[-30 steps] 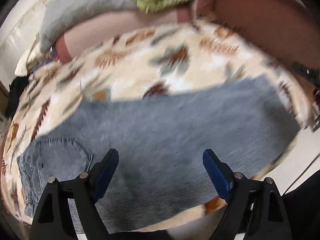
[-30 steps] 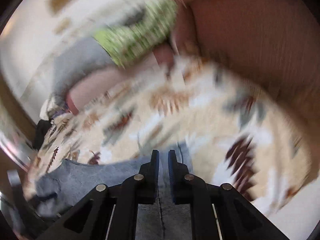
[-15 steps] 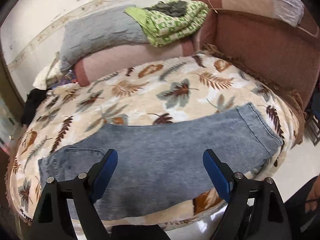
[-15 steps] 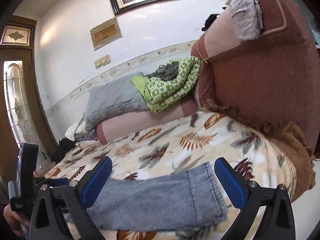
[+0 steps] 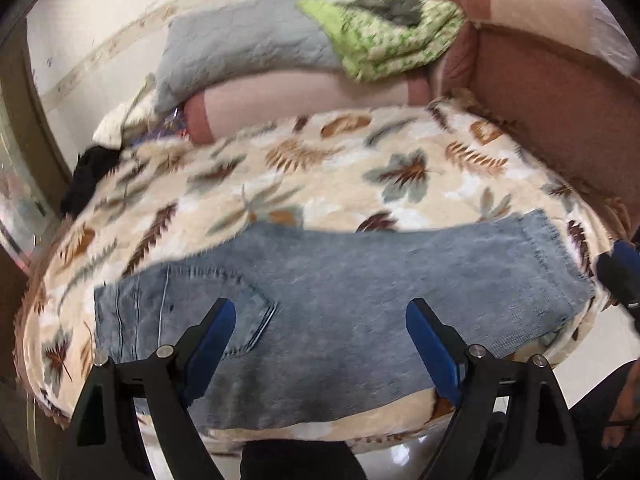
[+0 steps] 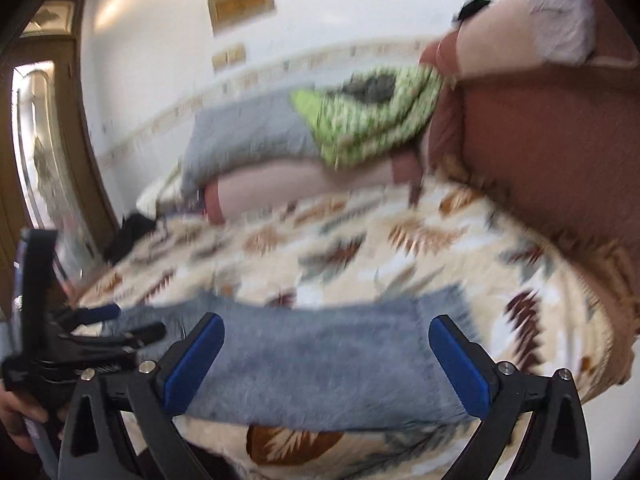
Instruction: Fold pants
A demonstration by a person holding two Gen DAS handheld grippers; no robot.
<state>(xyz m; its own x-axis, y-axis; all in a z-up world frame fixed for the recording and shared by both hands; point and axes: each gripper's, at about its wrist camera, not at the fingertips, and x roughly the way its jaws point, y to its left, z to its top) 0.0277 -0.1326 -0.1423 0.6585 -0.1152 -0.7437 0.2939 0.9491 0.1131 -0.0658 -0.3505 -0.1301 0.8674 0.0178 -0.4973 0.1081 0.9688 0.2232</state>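
Pants (image 5: pixel 360 304) flat on leaf-print blanket (image 5: pixel 320 168) of bed, near front edge, already doubled leg over leg. Crosswise folds apparently still to do. Long axis runs left–right along that edge: waist and back pocket left, hem right. Left claw (image 5: pixel 320 344) and right claw (image 6: pixel 326 364) both released, hovering over denim, nothing between pads.
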